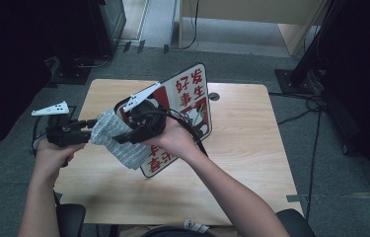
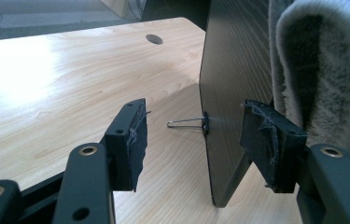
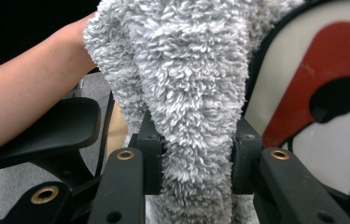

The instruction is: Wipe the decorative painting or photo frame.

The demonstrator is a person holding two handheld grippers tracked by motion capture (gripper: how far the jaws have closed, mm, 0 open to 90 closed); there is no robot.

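A sign board [image 1: 192,94] with red characters on white stands tilted on the wooden table [image 1: 251,148]. My right gripper [image 1: 129,134] is shut on a fluffy grey cloth [image 1: 116,140] held against the board's left part. In the right gripper view the cloth [image 3: 186,70] bulges up between the pressing pads of that gripper [image 3: 196,144], with the board's face [image 3: 331,93] to the right. My left gripper [image 2: 196,116] is open; the board's black back [image 2: 233,70] stands edge-on between its jaws, touching neither pad. The cloth [image 2: 322,70] hangs over the board's far side.
A small binder clip [image 2: 196,122] juts from the board's lower edge. A cable hole [image 1: 213,96] sits near the table's far edge. Black stands [image 1: 311,54] and cables lie on the floor to the right. A chair armrest [image 3: 60,130] is under the left forearm.
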